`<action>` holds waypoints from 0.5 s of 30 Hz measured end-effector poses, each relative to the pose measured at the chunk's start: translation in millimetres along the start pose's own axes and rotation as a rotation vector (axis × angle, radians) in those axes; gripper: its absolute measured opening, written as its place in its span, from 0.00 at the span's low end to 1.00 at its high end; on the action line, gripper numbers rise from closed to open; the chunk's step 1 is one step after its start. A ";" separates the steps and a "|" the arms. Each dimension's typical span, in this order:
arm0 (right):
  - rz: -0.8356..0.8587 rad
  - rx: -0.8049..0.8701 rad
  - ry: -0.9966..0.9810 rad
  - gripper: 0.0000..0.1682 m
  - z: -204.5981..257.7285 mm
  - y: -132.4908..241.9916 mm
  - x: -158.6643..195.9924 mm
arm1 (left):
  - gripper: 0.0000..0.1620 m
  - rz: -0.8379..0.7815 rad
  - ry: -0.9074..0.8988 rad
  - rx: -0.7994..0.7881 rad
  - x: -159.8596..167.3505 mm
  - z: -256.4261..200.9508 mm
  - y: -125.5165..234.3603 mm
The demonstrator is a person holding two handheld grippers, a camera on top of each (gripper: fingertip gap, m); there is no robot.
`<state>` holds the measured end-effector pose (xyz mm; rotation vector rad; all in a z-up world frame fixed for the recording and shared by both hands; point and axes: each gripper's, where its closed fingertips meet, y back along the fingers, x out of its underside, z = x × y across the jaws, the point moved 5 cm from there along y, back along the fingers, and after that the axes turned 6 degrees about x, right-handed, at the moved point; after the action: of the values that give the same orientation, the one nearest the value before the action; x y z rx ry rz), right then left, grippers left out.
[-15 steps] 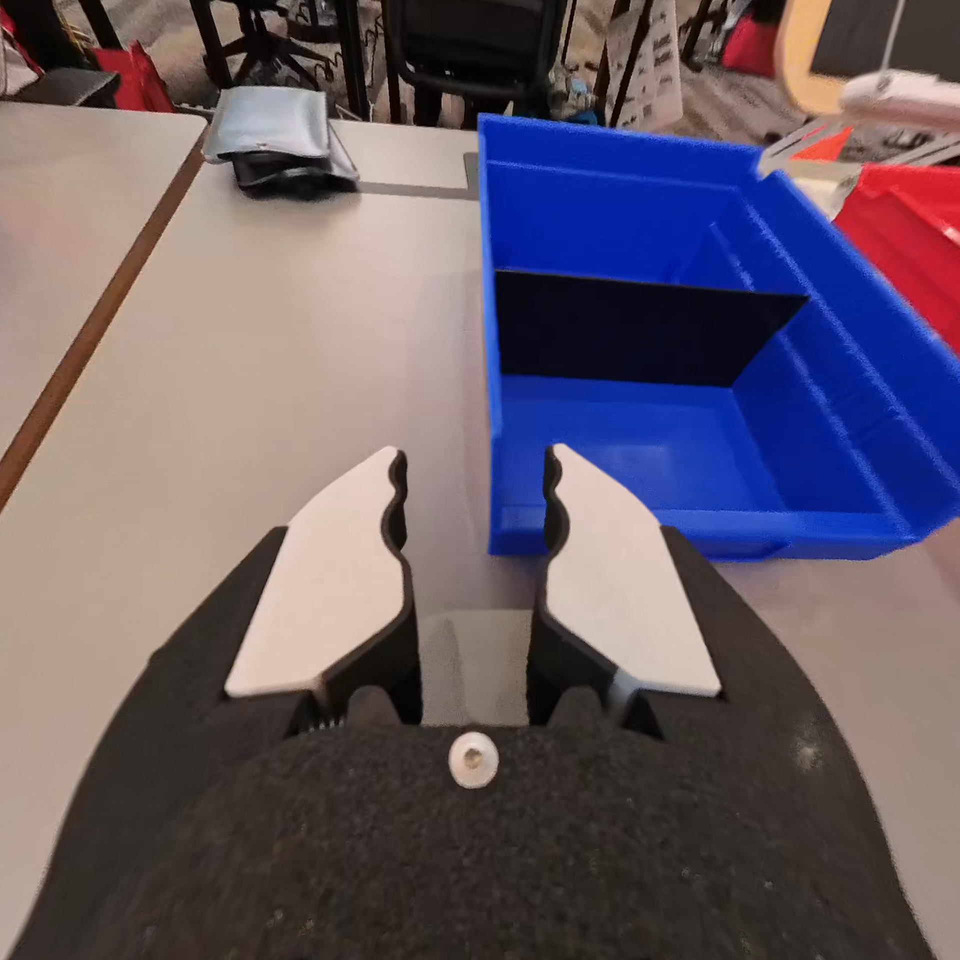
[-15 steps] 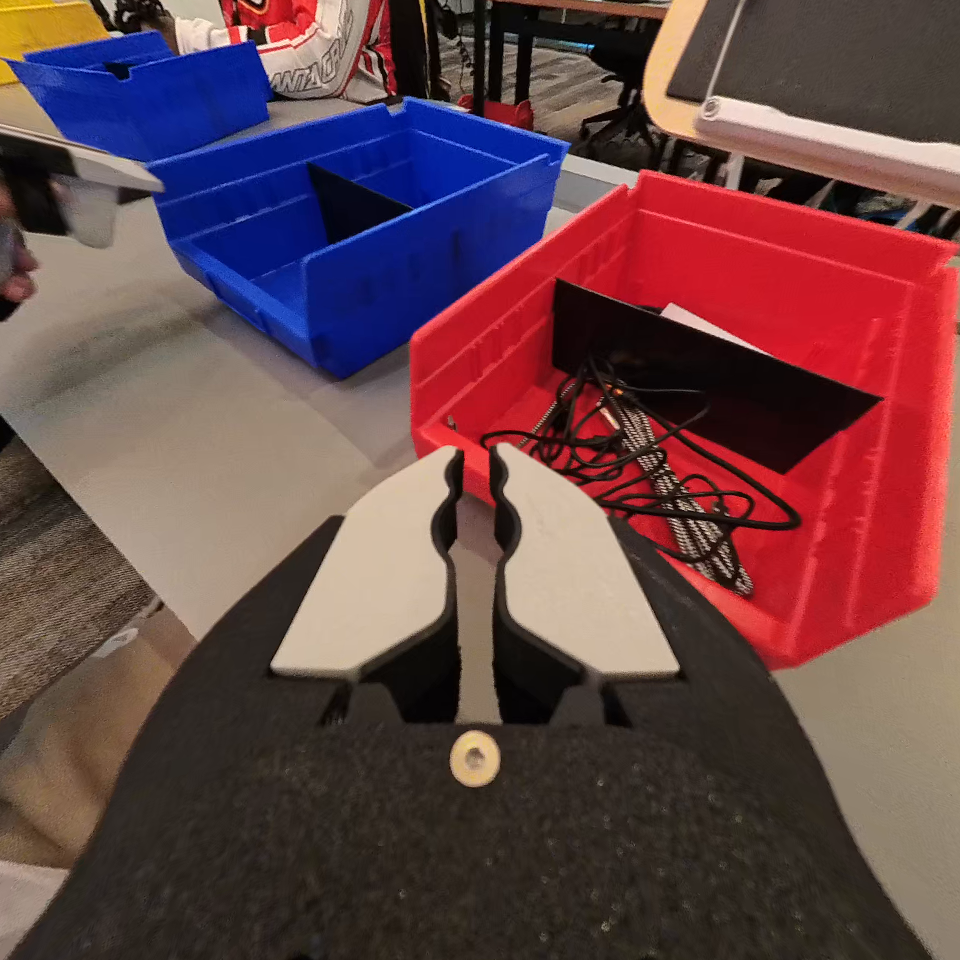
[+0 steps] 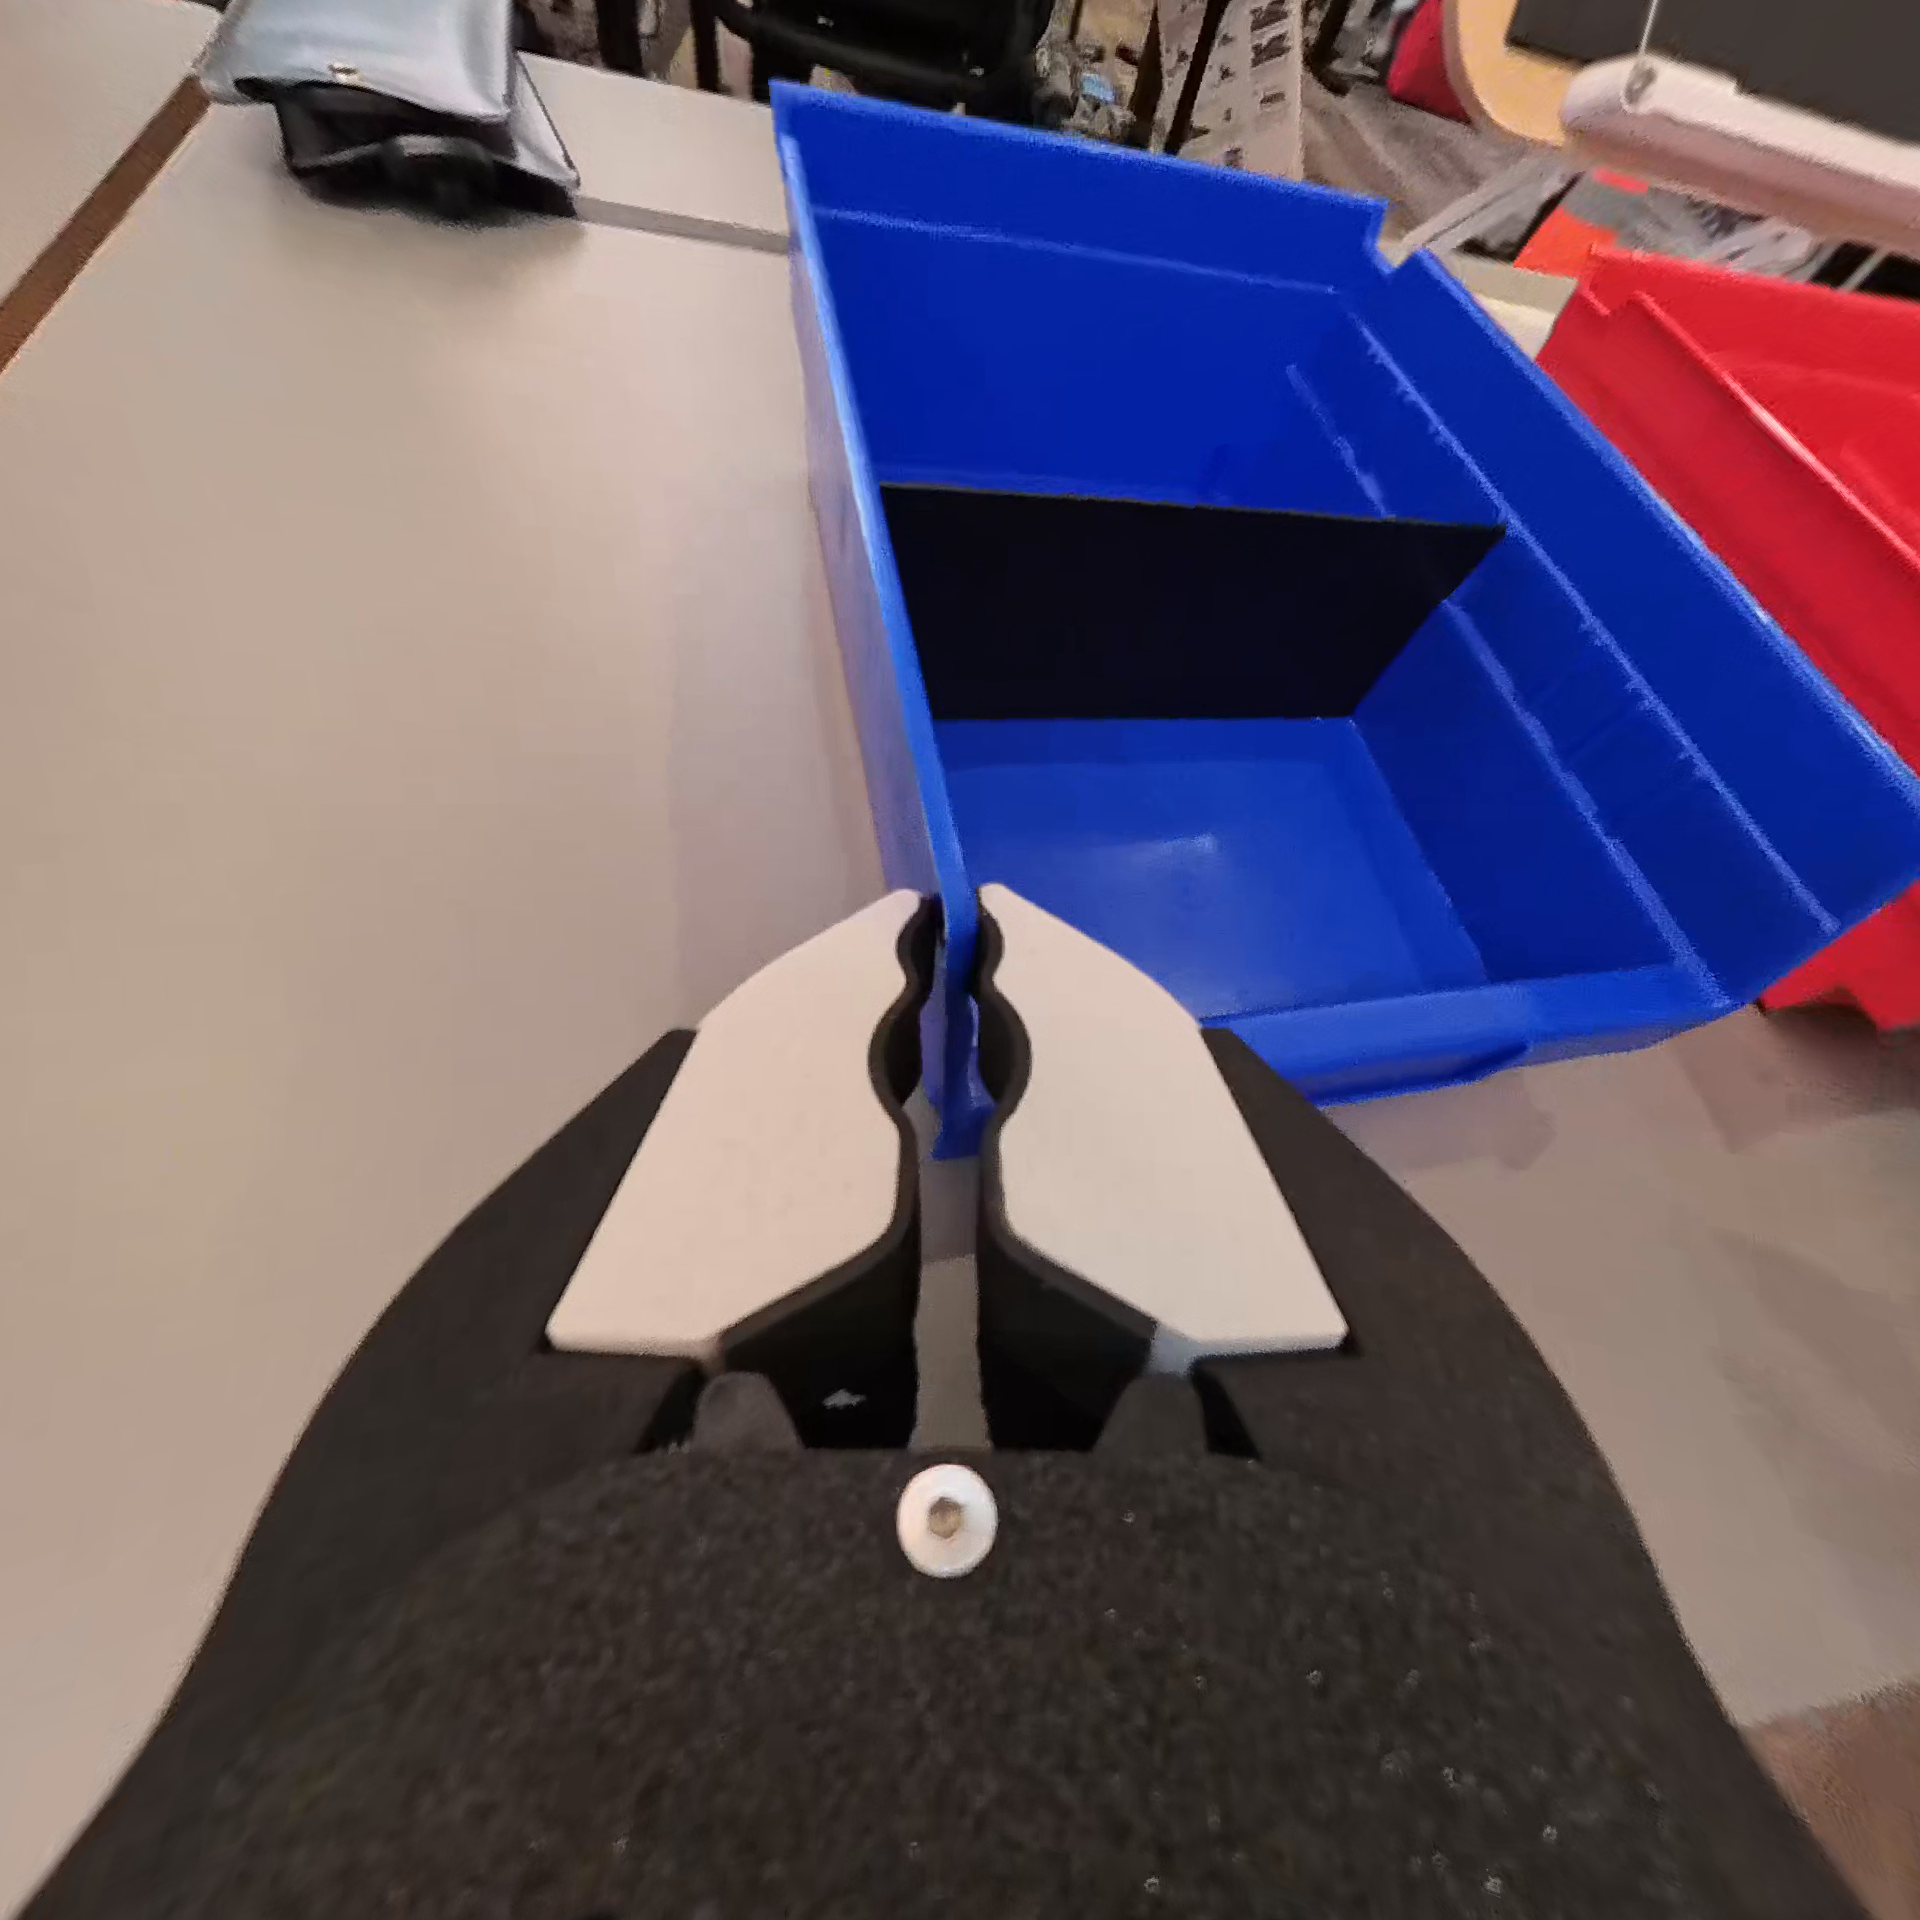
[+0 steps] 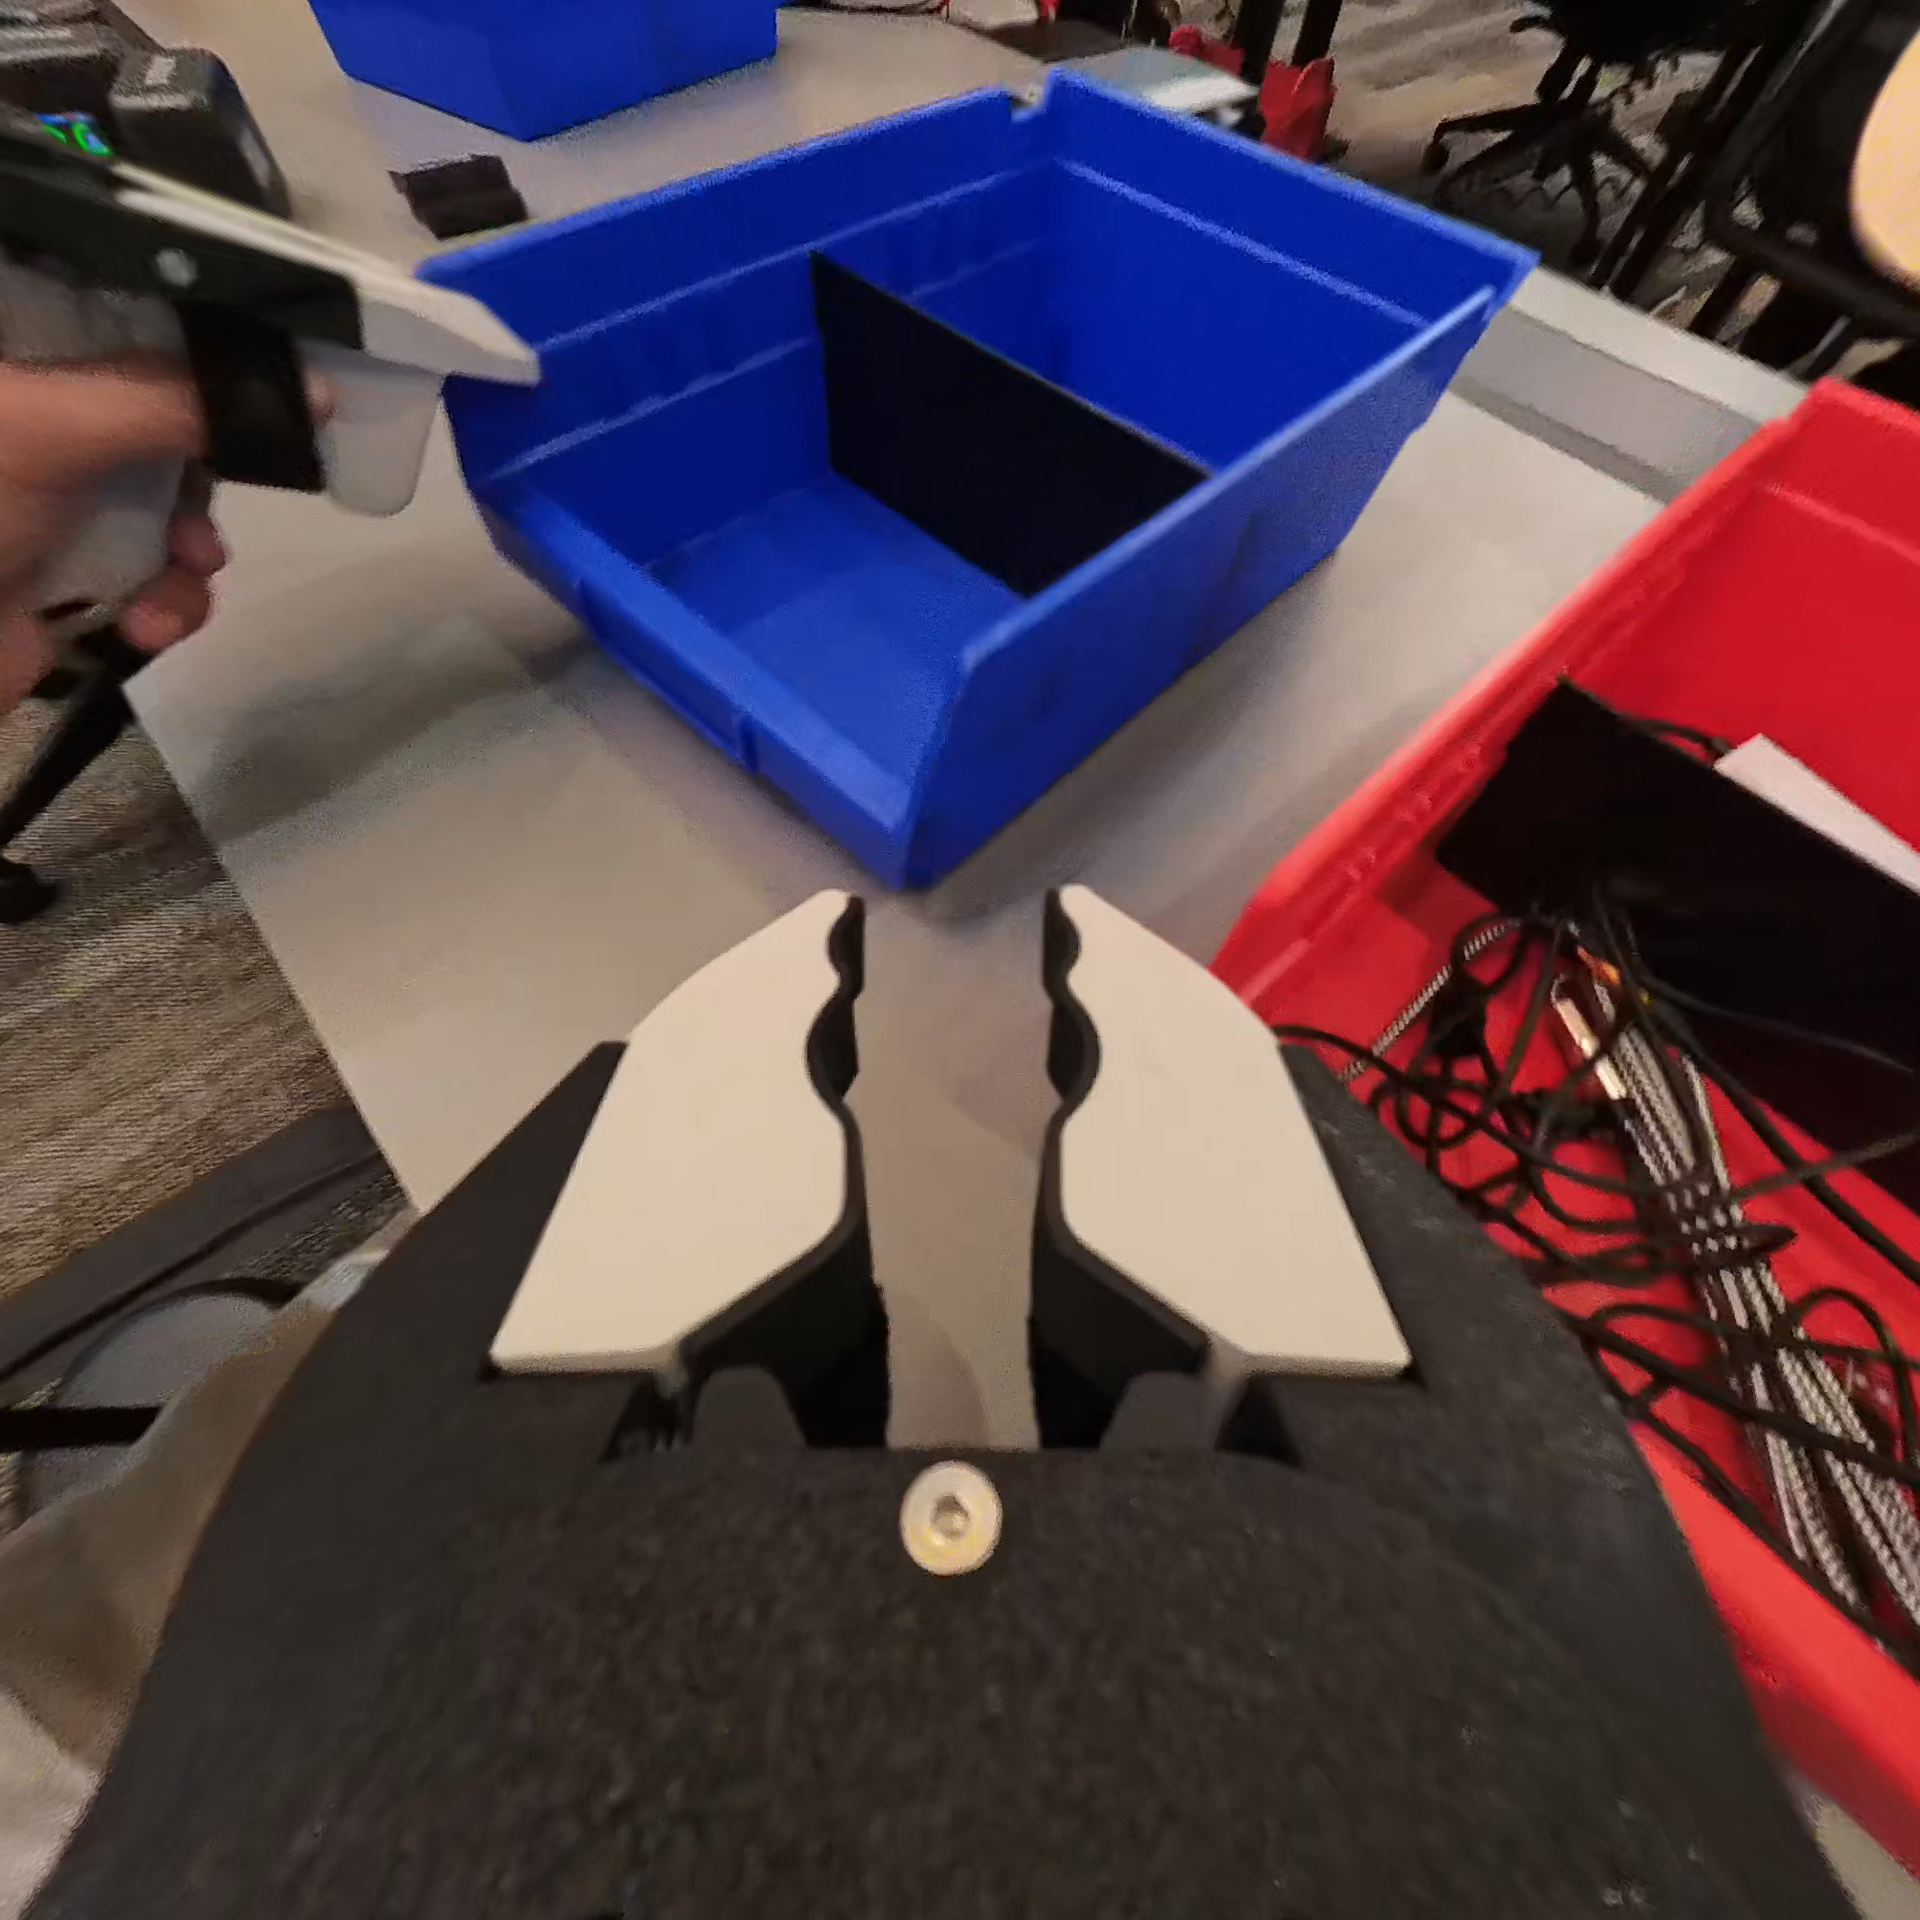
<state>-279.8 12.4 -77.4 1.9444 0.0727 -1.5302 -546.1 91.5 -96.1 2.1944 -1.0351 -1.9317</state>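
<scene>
At lower centre of the left wrist view, the left hand-held gripper (image 3: 951, 914) is seen closed on the near-left wall corner of the blue bin (image 3: 1621, 665), w/ the wall pinched between its tips. A square, deep bite on that wall is advised, judged less likely to slip. The black divider (image 3: 1143, 603) sits mid-bin. In the right wrist view the right hand-held gripper (image 4: 954, 914) is held apart, empty, over the grey surface (image 4: 468, 831). Only there are the cables (image 4: 1662, 1195) in the red bin (image 4: 1403, 862) shown, at right of frame.
</scene>
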 end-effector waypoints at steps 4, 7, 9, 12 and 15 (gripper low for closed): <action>0.000 0.067 -0.008 0.29 8.9 -22.4 -6.5 | 0.03 0.001 0.042 -0.076 21.3 -24.0 30.2; 0.031 0.039 -0.069 0.28 16.3 -37.6 -4.6 | 0.03 0.015 0.057 -0.121 34.5 -37.9 50.0; 0.078 0.022 -0.108 0.21 21.6 -47.7 0.1 | 0.03 0.012 0.076 -0.132 41.1 -44.9 59.4; 0.101 0.075 -0.144 0.11 19.0 -53.7 1.2 | 0.03 -0.009 0.087 -0.137 47.9 -52.8 68.2; 0.135 0.112 -0.148 0.04 13.1 -55.4 -1.5 | 0.04 -0.002 -0.010 -0.178 52.9 -66.1 75.5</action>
<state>-314.8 49.7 -102.6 1.8728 -0.2075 -1.6120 -520.6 -19.0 -93.8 2.0929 -0.8264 -1.9538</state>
